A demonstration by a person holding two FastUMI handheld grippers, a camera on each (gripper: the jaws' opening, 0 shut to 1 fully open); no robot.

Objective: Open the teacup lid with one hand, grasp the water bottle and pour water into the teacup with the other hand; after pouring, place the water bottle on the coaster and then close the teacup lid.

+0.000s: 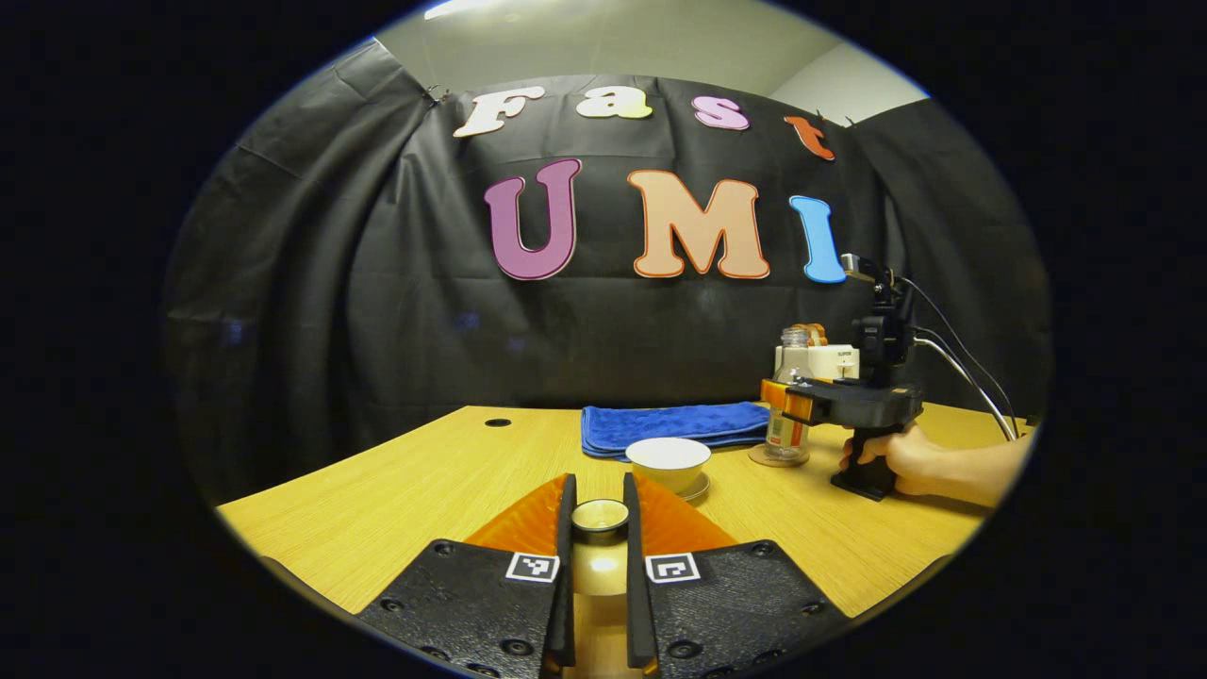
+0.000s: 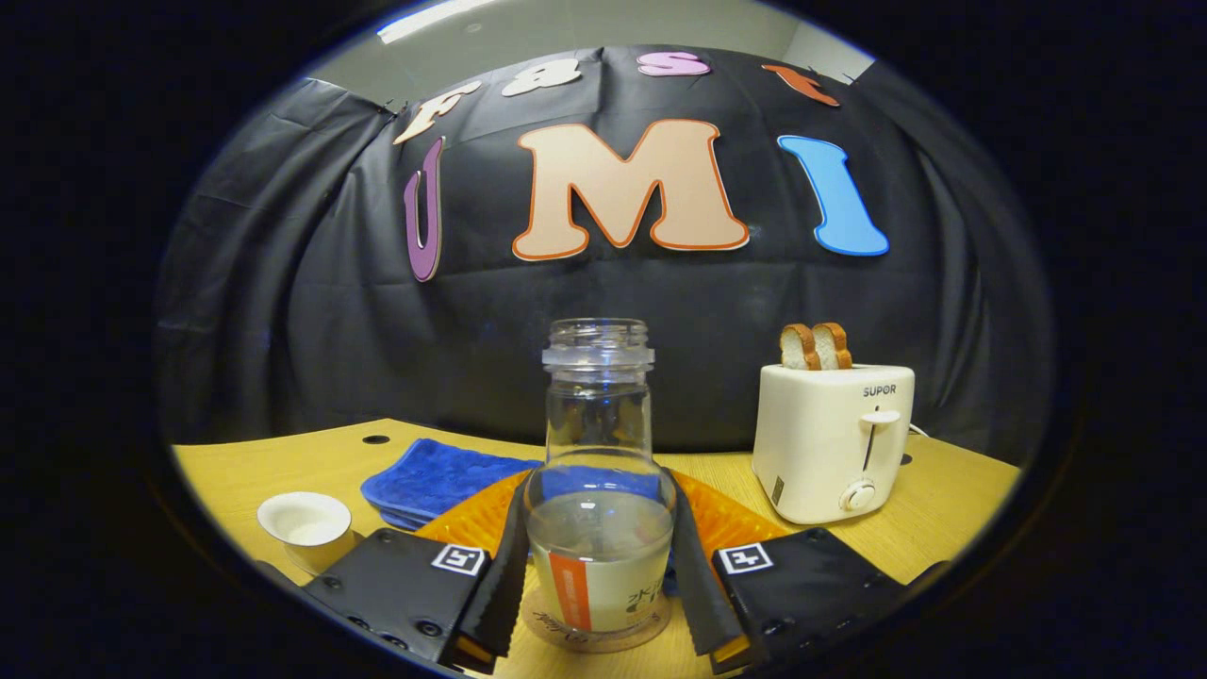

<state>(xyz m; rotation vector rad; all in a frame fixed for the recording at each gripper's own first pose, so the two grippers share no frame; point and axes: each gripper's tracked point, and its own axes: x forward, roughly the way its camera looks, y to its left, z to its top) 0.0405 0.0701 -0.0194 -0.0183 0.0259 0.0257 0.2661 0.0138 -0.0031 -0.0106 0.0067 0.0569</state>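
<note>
My left gripper (image 1: 599, 483) is shut on the teacup lid (image 1: 600, 517), a small round piece with a pale rim held low over the table's near edge. Just beyond it the white teacup (image 1: 669, 461) stands uncovered on its saucer; it also sits at the lower left (image 2: 306, 523) in the right gripper view. The clear water bottle (image 2: 600, 528), uncapped and partly filled, stands upright on the round coaster (image 2: 552, 624). My right gripper (image 2: 596, 490) brackets it, both fingers lying against its sides. From the left gripper view, that gripper (image 1: 787, 404), held by a hand, is at the bottle (image 1: 790, 415).
A folded blue cloth (image 1: 674, 424) lies behind the teacup. A white toaster (image 2: 833, 443) with two bread slices stands at the back right of the wooden table (image 1: 396, 500). Cables trail from the far gripper. The black cloth wall closes off the back.
</note>
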